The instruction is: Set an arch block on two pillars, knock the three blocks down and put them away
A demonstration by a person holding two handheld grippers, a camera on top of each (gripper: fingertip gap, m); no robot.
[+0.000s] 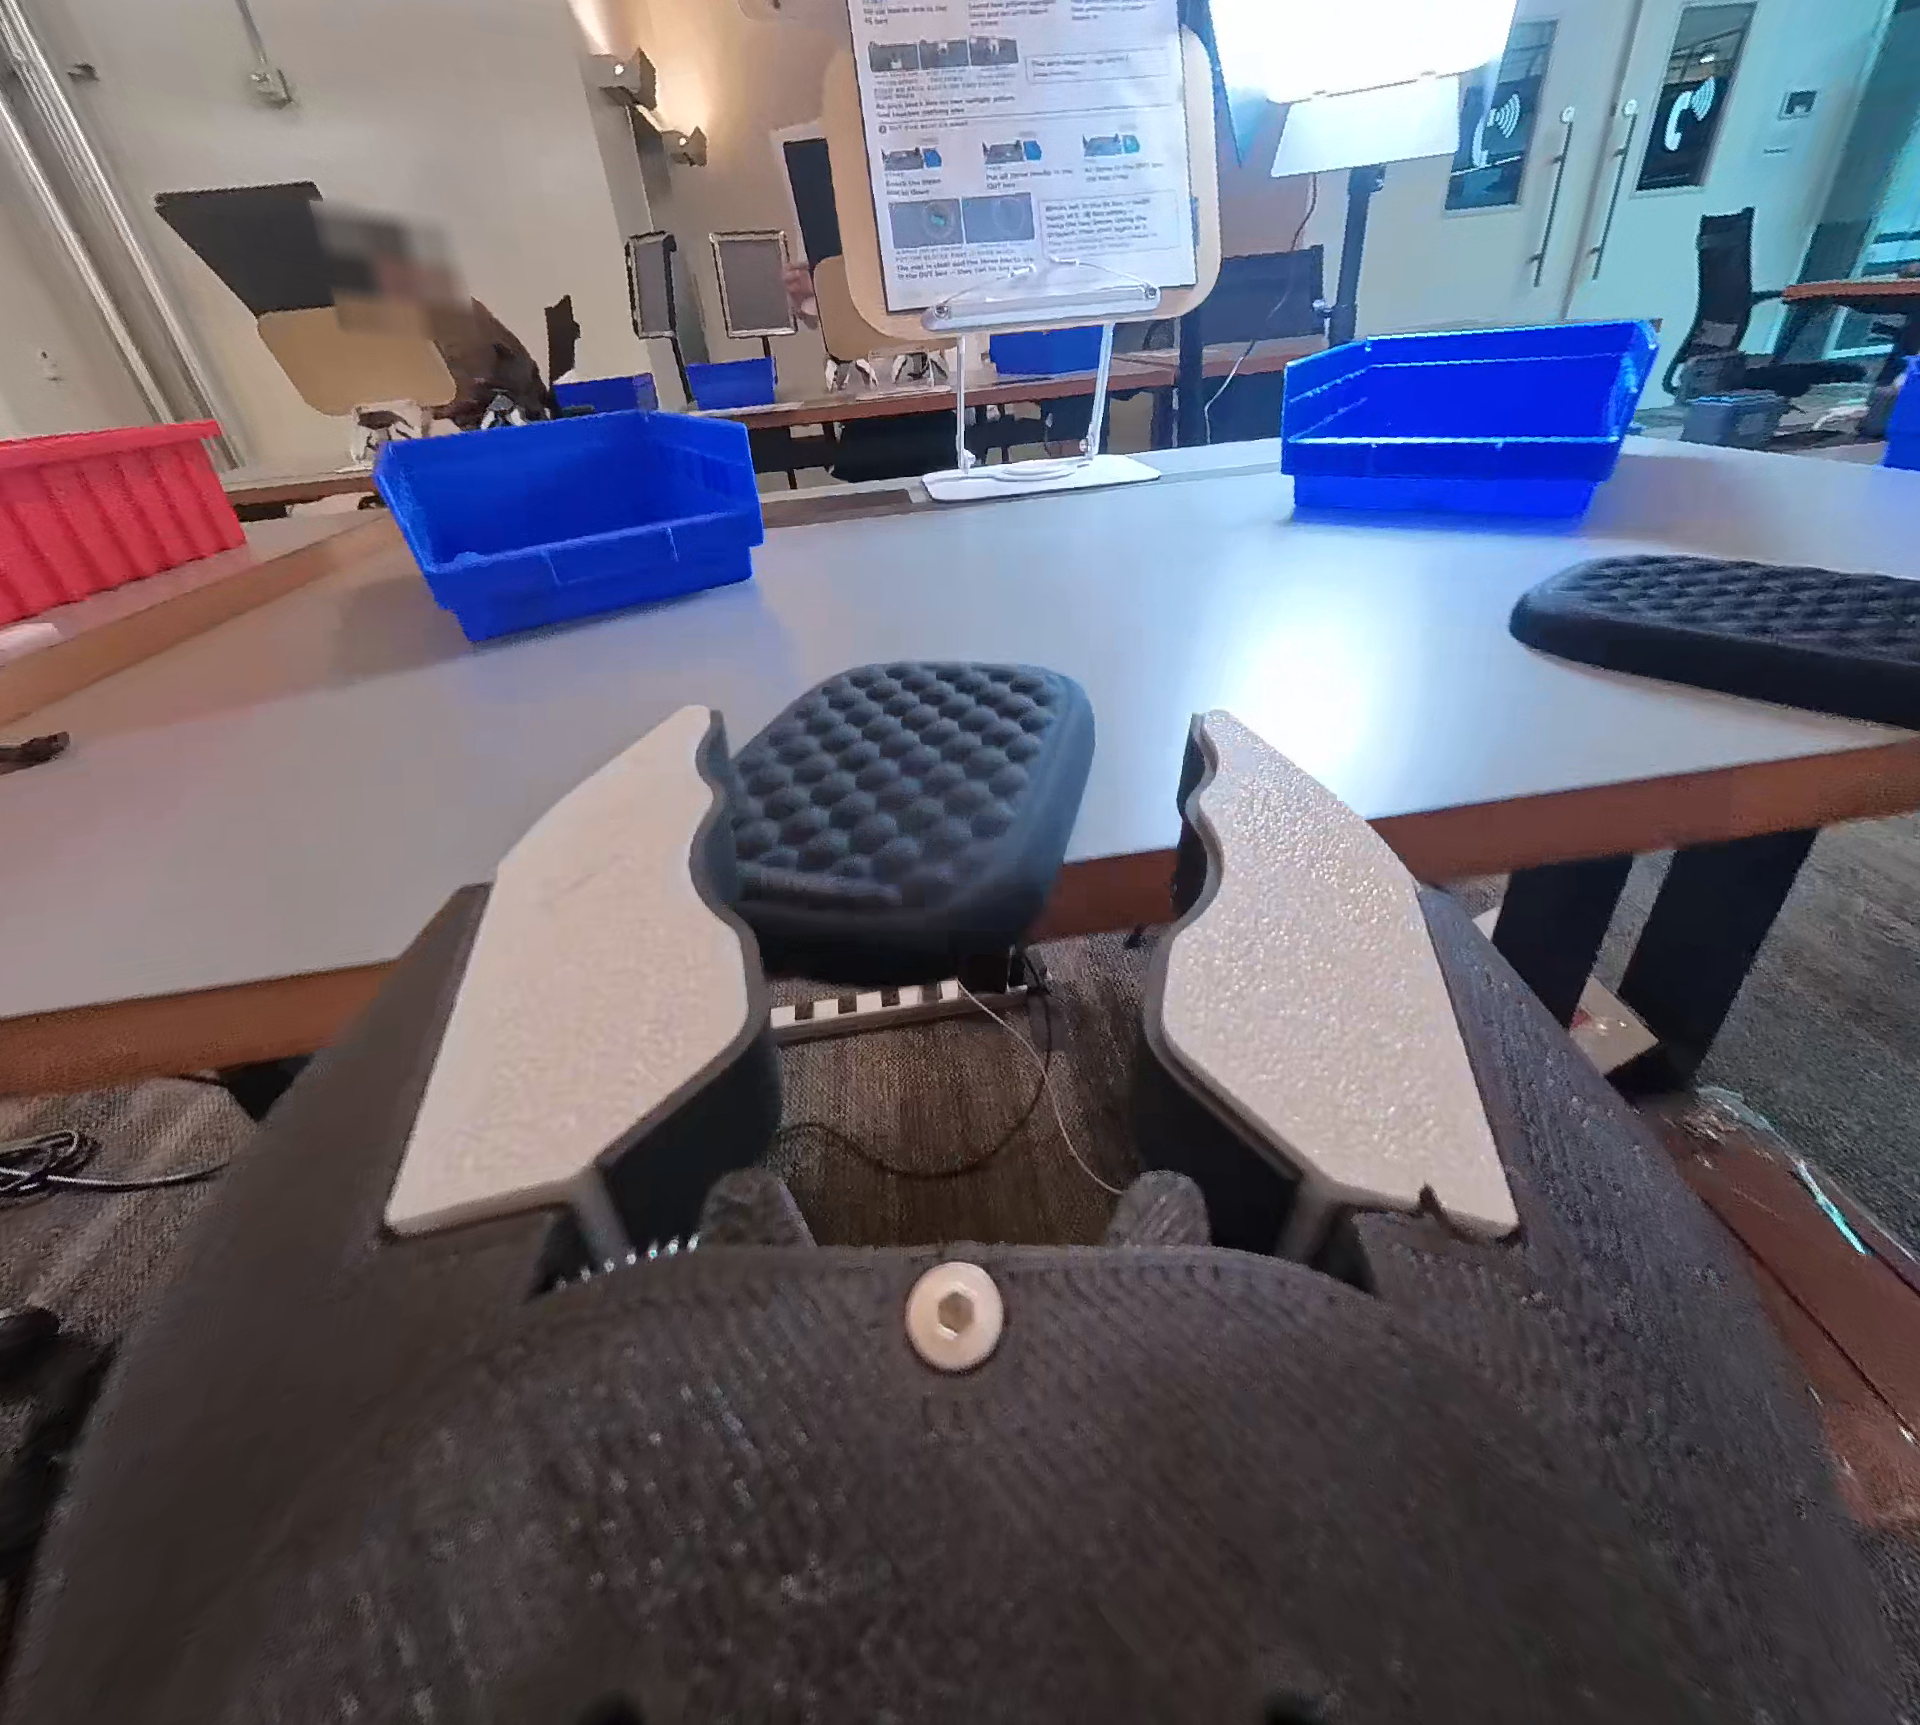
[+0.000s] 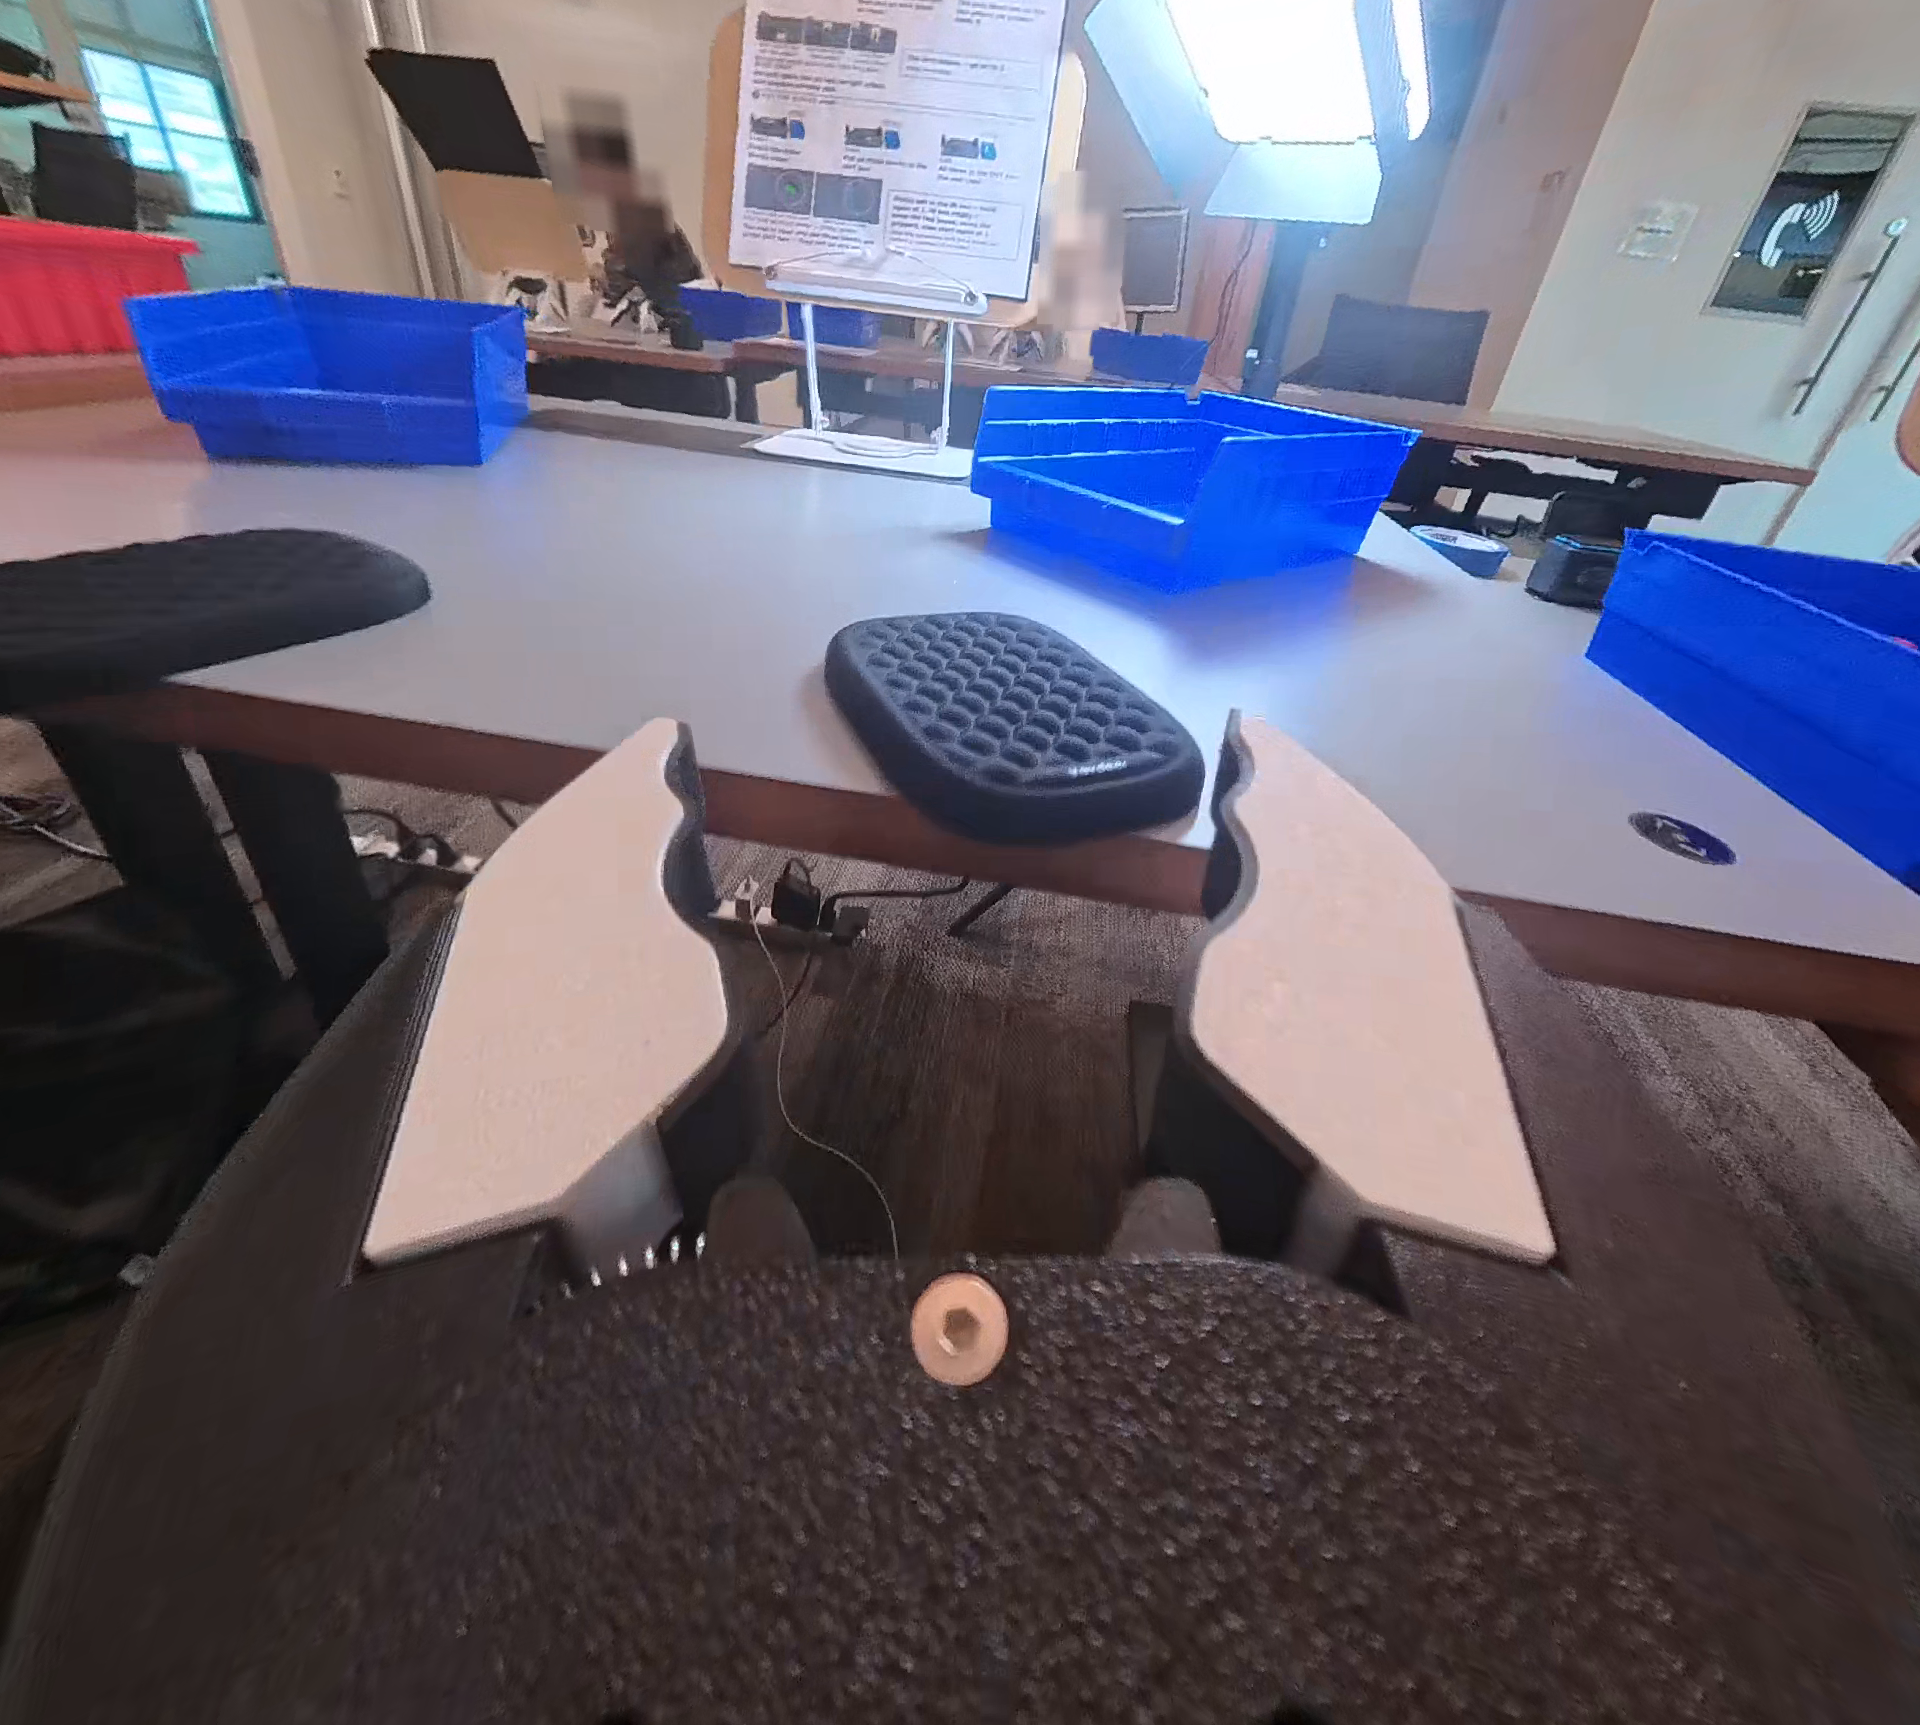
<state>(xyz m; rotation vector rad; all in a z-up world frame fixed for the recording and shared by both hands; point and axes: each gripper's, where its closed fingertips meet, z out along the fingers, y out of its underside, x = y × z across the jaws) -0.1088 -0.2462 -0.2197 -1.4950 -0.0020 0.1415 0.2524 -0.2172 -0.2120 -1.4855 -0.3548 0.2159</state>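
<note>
Both grippers, left gripper and right gripper, gape empty short of the desk; no blocks visible, perhaps inside a blue bin; a blind reach might snag its wall

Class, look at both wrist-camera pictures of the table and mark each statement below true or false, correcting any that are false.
1. Both grippers hold wooden blocks. False: the left gripper and the right gripper are open and hold nothing.
2. Two black dimpled cushion pads lie at the grey table's near edge. True.
3. The bins on the table are green. False: the plastic bins are blue.
4. An instruction sheet on a white stand stands at the table's far side. True.
5. An arch block rests on two pillars. False: no blocks are visible.
</note>
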